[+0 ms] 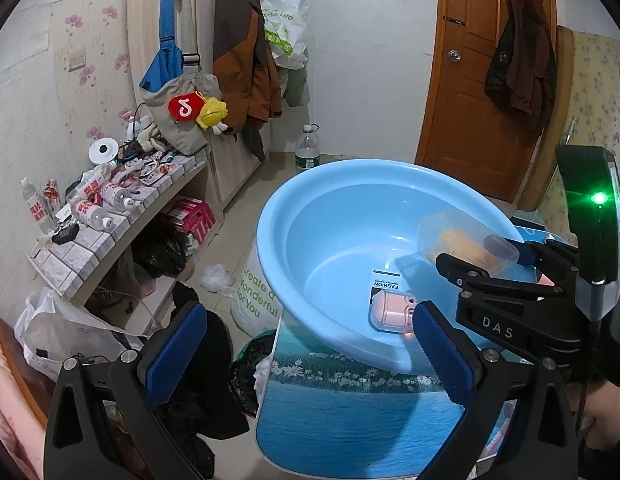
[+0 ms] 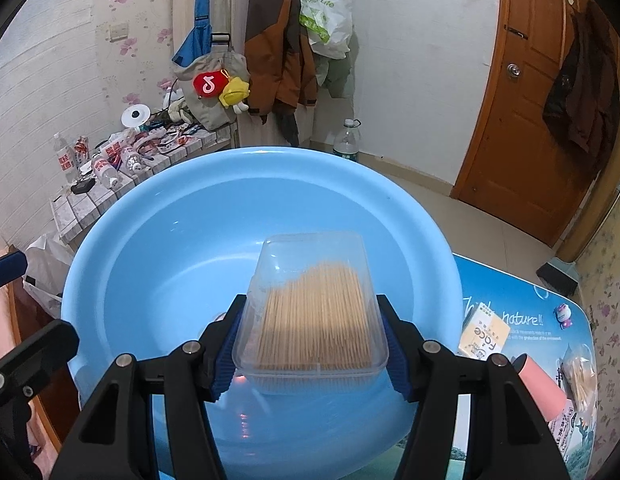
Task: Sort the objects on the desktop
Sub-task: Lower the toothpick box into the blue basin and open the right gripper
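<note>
A clear plastic box of toothpicks [image 2: 314,312] hangs above the light blue basin [image 2: 149,216], and my right gripper [image 2: 312,354] is shut on its two sides. From the left wrist view the same toothpick box [image 1: 466,246] shows over the basin [image 1: 318,208], held by the right gripper [image 1: 486,260]. A pink earphone case in clear packaging [image 1: 390,306] lies on the basin floor. My left gripper [image 1: 310,354] stands open at the basin's near rim with nothing between its blue pads [image 1: 173,356].
The basin sits on a small table with a sea-and-flowers print [image 1: 342,420]. On the table to the right lie a yellow Face packet [image 2: 484,338], a pink cylinder [image 2: 540,388] and a bag of toothpicks [image 2: 580,376]. A cluttered shelf [image 1: 121,208] stands left.
</note>
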Tool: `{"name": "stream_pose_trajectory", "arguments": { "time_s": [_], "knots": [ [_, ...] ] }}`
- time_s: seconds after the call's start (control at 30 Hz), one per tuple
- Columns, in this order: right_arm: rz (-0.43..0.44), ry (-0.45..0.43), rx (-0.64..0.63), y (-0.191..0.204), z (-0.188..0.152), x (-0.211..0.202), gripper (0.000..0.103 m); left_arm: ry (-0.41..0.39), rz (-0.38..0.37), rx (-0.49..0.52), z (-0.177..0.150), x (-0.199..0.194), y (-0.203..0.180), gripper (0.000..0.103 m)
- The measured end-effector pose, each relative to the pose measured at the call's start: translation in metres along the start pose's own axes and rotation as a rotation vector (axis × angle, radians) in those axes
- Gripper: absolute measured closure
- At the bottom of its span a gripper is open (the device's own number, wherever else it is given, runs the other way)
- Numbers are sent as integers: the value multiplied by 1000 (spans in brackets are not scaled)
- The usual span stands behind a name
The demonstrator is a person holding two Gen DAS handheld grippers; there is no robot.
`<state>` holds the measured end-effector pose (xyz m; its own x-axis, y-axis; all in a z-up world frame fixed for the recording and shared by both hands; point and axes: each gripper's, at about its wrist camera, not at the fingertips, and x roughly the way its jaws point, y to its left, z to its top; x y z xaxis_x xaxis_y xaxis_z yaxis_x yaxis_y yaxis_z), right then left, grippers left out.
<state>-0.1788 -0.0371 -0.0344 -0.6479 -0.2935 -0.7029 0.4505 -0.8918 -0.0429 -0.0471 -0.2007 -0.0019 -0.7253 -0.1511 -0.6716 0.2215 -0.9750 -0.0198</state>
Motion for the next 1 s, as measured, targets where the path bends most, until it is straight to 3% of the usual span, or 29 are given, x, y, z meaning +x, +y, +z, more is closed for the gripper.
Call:
{"name": "stream_pose_trajectory", "arguments": {
  "time_s": [0.13, 0.17, 0.2, 0.27, 0.67, 1.0],
  "knots": [
    [-1, 1, -4, 0, 1, 0, 40, 8, 0, -4, -2, 1, 1, 0],
    [2, -1, -4, -1, 0, -1, 36, 9, 0, -6, -2, 1, 1, 0],
    [6, -8, 3, -3, 0, -3, 24, 10, 0, -6, -3, 1, 1, 0],
    [-6, -37, 21, -3, 1, -5, 11, 11, 0, -6, -3, 2, 2, 0],
    [-6, -64, 24, -5, 5, -11, 10, 16, 2, -11, -5, 4, 3, 0],
    [-18, -107, 43, -19, -9, -47, 10, 7, 3, -4, -4, -1, -1, 0]
  ]
}}
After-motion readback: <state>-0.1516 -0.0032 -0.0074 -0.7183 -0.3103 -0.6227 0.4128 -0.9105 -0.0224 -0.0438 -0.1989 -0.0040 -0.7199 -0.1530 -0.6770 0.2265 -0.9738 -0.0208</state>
